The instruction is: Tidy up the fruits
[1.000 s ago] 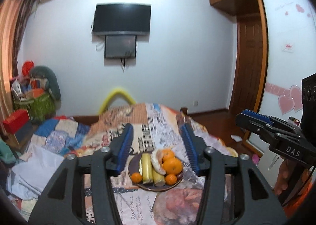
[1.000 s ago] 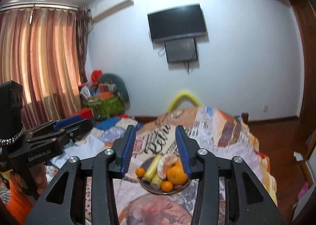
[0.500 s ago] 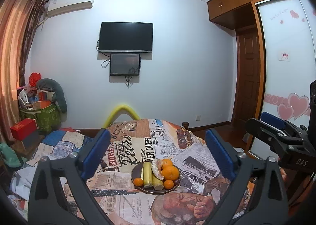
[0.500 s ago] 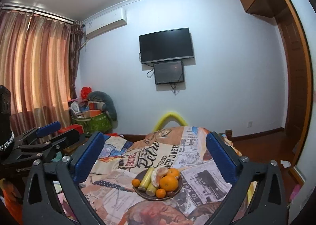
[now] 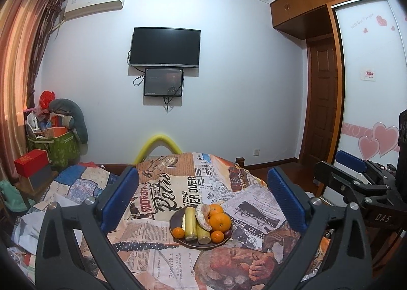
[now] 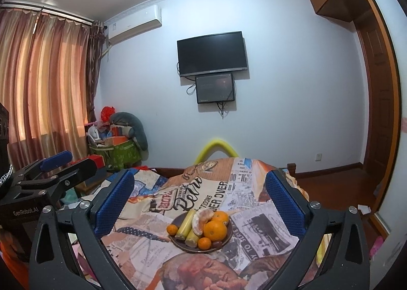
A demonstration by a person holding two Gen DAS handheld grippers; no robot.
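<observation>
Both grippers, left (image 5: pixel 202 194) and right (image 6: pixel 199 194), just spread wide, nothing between. Plate (image 5: pixel 178 239) mid-bed; bananas (image 5: pixel 190 222) point lengthwise toward the TV (image 5: pixel 164 46). Curtains (image 6: pixel 43 81) fill only the right view, the heart wardrobe (image 5: pixel 376 111) only the left.

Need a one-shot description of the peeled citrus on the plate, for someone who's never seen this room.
Find the bed with the newspaper-print cover below the wall-mounted TV; a dark round plate of fruit sits on it. The peeled citrus lies at the plate's middle, curved between the yellow banana pieces and the big orange. It alone is pale, matte and whitish-orange, with no glossy skin.
</observation>
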